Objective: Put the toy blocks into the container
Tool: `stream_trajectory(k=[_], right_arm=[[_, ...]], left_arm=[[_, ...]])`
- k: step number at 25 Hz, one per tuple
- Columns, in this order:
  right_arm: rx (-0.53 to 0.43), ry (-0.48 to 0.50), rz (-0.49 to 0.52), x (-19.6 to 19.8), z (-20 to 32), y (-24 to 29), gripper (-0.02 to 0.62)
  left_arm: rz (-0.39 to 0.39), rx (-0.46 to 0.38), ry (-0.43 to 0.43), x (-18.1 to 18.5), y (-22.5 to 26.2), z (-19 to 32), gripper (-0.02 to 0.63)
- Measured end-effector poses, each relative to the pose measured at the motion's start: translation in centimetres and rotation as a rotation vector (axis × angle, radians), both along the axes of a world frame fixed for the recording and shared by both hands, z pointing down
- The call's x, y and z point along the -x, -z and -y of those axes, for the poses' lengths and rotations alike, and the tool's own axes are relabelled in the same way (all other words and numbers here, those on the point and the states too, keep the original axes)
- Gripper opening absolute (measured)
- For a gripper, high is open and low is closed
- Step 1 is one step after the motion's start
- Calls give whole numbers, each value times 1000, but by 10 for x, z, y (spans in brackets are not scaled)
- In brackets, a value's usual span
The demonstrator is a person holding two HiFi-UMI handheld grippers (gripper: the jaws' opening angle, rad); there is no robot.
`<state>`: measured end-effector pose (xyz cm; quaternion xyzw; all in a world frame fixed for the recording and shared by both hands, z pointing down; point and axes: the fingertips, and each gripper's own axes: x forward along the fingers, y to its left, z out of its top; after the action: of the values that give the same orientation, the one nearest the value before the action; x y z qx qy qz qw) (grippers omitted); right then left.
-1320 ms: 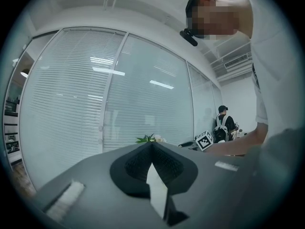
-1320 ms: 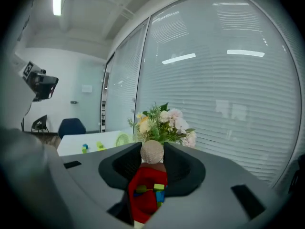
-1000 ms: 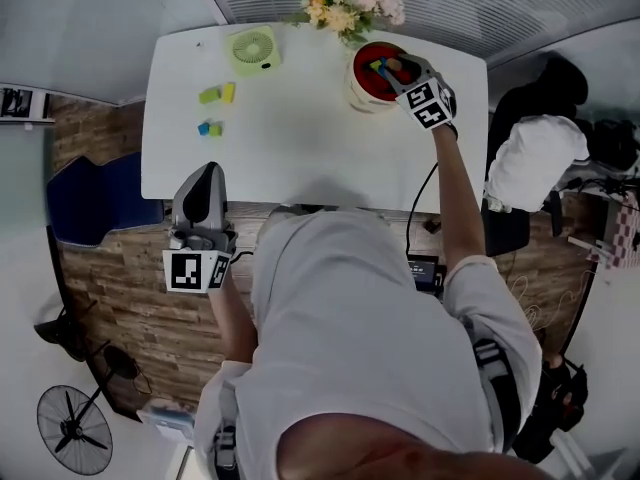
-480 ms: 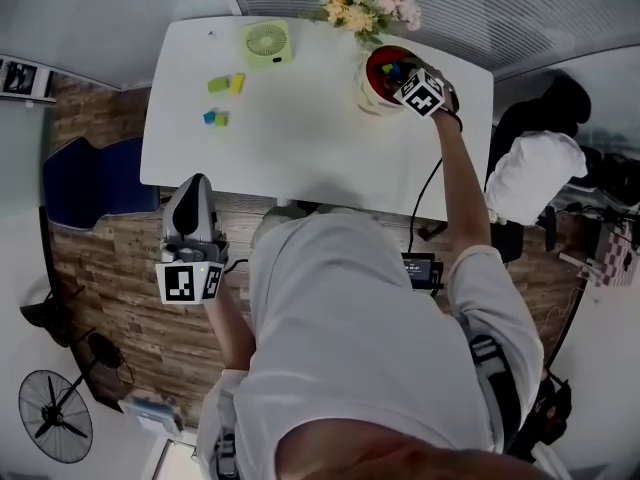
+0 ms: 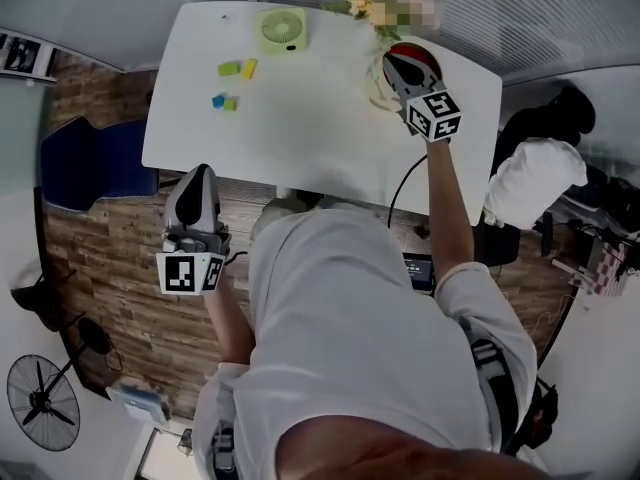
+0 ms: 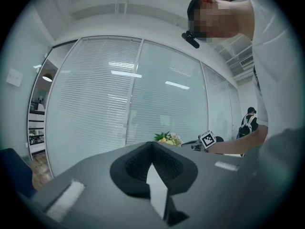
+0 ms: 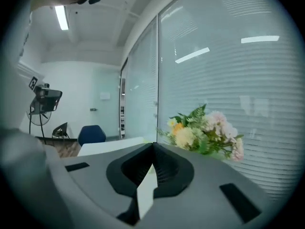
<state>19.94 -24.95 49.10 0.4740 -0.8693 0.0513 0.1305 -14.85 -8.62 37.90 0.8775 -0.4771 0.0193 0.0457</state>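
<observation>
Four toy blocks lie at the table's far left: a green and yellow pair (image 5: 236,68) and a blue and green pair (image 5: 224,102). The red container (image 5: 418,52) stands at the far right, its inside mostly hidden by my right gripper (image 5: 398,66), which hangs over it. In the right gripper view the right gripper (image 7: 153,146) is shut with nothing between its jaws. My left gripper (image 5: 199,175) is held off the table's near edge, over the wooden floor. Its jaws, in the left gripper view (image 6: 152,144), are shut and empty.
A green desk fan (image 5: 283,30) stands at the table's back edge, with a bunch of flowers (image 5: 362,0) next to the container. The white table (image 5: 300,138) is bare between blocks and container. A blue chair (image 5: 75,173) stands left of the table.
The right gripper's jaws have closed empty over the container, and it has drawn back a little towards me. The left gripper has stayed near the table's front edge.
</observation>
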Motion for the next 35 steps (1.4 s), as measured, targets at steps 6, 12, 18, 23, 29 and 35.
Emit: stream_trajectory(k=[6, 12, 18, 23, 29, 35], right_arm=[[-92, 60, 101, 62, -1, 18, 0], [-87, 239, -49, 142, 6, 10, 0], [-31, 480, -278, 231, 19, -36, 69], [136, 697, -493, 299, 22, -119, 200], [296, 937, -717, 368, 10, -217, 238], [493, 894, -900, 371, 19, -279, 232]], left_arm=[[-5, -5, 43, 19, 0, -5, -2], [-14, 9, 130, 53, -4, -19, -2], [-33, 35, 223, 83, -11, -41, -2], [-41, 61, 327, 105, -21, -66, -2], [-48, 116, 476, 124, -33, -108, -2], [-36, 145, 598, 140, -36, -139, -2]])
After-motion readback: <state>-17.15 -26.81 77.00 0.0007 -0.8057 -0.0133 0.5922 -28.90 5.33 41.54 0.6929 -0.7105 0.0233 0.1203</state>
